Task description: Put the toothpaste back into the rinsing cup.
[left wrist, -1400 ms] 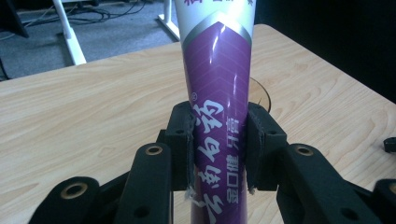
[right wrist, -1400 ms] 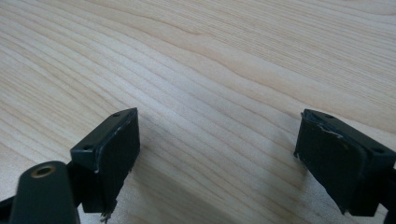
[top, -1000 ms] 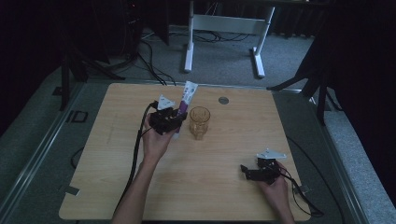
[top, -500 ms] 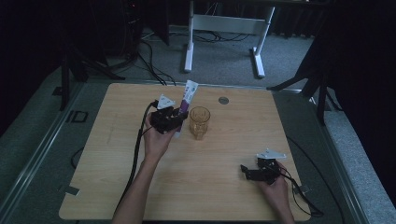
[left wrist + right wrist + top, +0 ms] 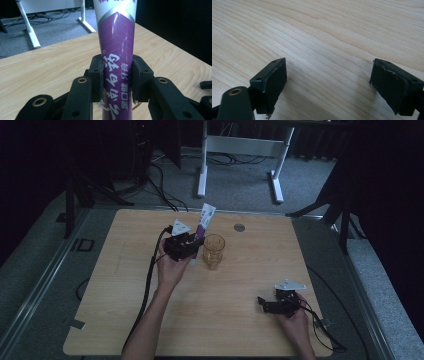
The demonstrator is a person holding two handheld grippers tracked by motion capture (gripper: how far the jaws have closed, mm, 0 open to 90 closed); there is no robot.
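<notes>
Left gripper (image 5: 192,241), from the high view, clamps a purple tube (image 5: 205,220) raised just beside the glass (image 5: 213,251); I judge it picked up but not yet dropped in. Right gripper (image 5: 267,304) rests apart near the table (image 5: 120,290) edge. A metal disc (image 5: 239,227) sits beyond, out of the way. Left gripper view: pads (image 5: 99,77) squeeze the tube's lower body, tube upright. Right gripper view: jaws spread wide over bare wood, holding nothing.

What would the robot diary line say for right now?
left gripper: shut on toothpaste tube | glass cup: beside it | right gripper: open, low over table
</notes>
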